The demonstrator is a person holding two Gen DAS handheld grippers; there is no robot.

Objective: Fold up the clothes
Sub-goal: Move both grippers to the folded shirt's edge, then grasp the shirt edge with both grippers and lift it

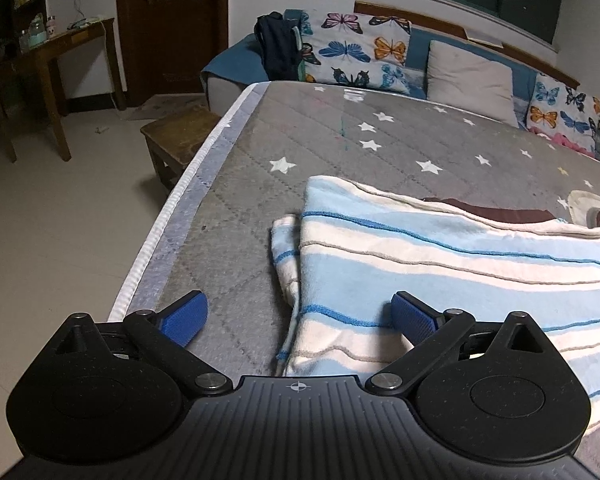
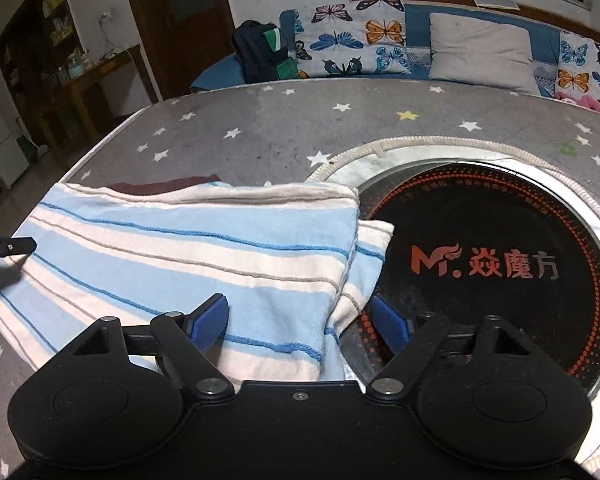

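A folded blue-and-white striped cloth (image 1: 440, 256) lies on a grey star-patterned table cover (image 1: 300, 152). My left gripper (image 1: 300, 316) is open, its jaws wide apart over the cloth's left edge, and holds nothing. In the right wrist view the same cloth (image 2: 188, 252) lies with its right edge over a round black cooktop (image 2: 500, 264). My right gripper (image 2: 300, 320) is open over that right edge and holds nothing. A dark maroon garment (image 2: 164, 186) peeks out from under the cloth's far side.
The table's left edge (image 1: 168, 216) drops to a tiled floor with a low wooden stool (image 1: 180, 136). A sofa with butterfly cushions (image 1: 360, 52) and a grey pillow (image 1: 468, 76) stands behind the table. A wooden desk (image 1: 56, 60) stands at far left.
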